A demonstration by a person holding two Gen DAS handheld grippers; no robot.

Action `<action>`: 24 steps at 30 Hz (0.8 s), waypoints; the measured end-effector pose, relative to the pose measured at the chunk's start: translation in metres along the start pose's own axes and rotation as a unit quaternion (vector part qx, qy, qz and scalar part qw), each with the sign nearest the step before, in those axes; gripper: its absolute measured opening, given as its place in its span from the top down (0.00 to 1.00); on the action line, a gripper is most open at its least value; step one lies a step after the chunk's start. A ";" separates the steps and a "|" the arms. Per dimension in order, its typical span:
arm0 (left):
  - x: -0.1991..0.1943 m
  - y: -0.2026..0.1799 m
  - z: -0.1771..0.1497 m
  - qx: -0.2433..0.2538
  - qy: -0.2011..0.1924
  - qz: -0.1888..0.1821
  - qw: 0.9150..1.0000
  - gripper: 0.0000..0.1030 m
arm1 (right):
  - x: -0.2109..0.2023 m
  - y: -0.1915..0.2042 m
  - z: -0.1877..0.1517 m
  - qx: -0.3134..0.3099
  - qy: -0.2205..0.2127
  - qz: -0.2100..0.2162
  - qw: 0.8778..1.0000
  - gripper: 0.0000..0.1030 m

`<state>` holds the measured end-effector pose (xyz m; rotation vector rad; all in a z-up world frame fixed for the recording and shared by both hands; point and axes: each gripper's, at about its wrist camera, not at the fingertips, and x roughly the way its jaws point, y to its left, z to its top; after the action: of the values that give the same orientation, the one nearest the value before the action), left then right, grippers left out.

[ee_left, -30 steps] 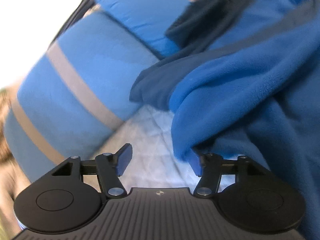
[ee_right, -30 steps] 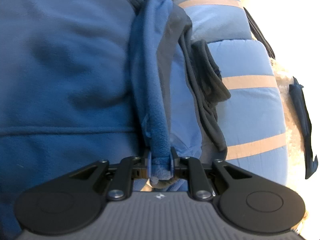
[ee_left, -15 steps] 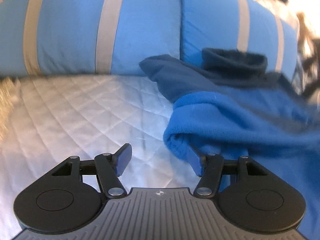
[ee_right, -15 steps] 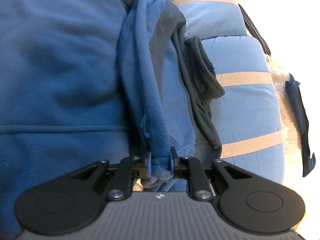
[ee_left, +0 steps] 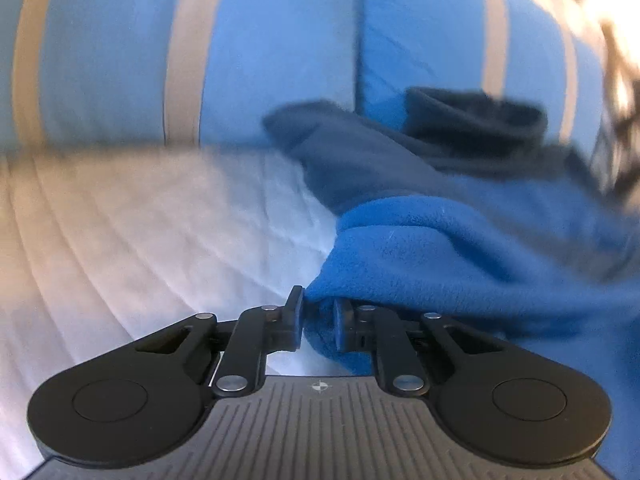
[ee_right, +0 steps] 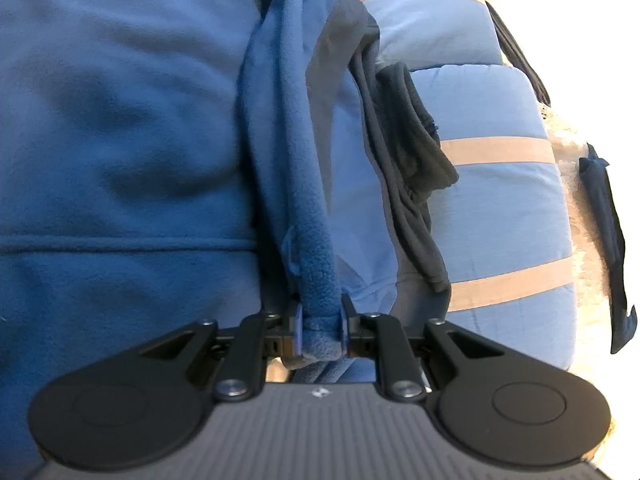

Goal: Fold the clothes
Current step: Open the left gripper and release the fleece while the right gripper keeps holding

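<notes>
Closing left claw (ee_left: 317, 322), fleece (ee_left: 460, 256) between

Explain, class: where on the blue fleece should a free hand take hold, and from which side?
Take the blue fleece by its rolled edge beside the white quilt, coming in from the quilt side. That edge bulges up off the bed, thin enough to pinch; the middle lies too broad and flat.

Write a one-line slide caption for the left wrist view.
Left gripper closing on a fold of blue fleece over a white quilted bedspread, striped blue pillows behind.
</notes>
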<state>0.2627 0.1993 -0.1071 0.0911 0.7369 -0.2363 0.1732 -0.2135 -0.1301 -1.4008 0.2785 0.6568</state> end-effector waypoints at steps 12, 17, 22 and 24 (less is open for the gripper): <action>-0.025 -0.033 -0.011 0.251 -0.015 0.131 0.959 0.94 | -0.016 0.012 0.010 0.007 -0.027 0.043 0.999 0.83; -0.042 0.027 -0.008 0.132 0.026 0.234 0.963 1.00 | -0.015 0.012 0.009 0.003 -0.028 0.074 0.997 0.84; -0.064 0.044 -0.021 0.100 0.026 0.213 0.972 0.87 | -0.010 0.012 0.011 -0.001 -0.025 0.088 0.996 0.84; -0.065 0.037 -0.029 0.119 0.035 0.197 0.973 0.74 | -0.010 0.013 0.012 -0.006 -0.022 0.091 0.996 0.83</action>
<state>0.2064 0.2520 -0.0841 0.4710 0.7427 0.0597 0.1557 -0.2041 -0.1332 -1.3809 0.3708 0.8394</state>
